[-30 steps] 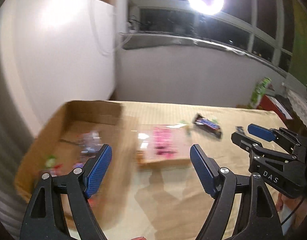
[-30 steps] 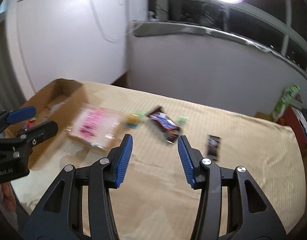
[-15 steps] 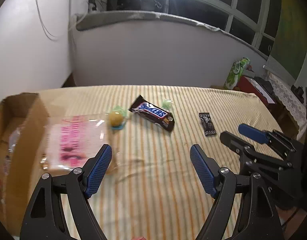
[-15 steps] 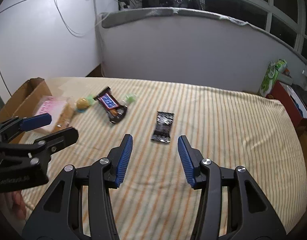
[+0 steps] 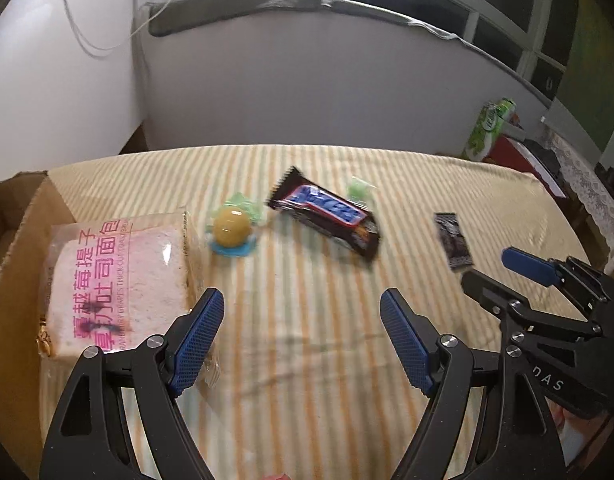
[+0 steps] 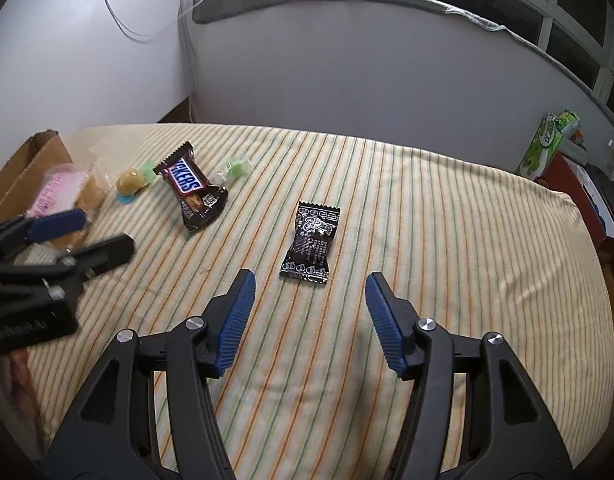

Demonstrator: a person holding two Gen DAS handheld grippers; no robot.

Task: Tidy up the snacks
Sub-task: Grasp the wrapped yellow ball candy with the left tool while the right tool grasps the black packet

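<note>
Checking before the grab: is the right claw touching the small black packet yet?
Apart. The right wrist view shows the small black packet lying flat on the striped cloth ahead of the right claw, with bare cloth between them; its jaws are opening, empty.

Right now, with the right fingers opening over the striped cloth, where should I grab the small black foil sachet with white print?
Take the small black foil sachet across its narrow middle, from above. It lies flat, long axis running away from the right gripper, so the opening fingers would likely straddle both long edges. The crimped ends look too thin.
</note>
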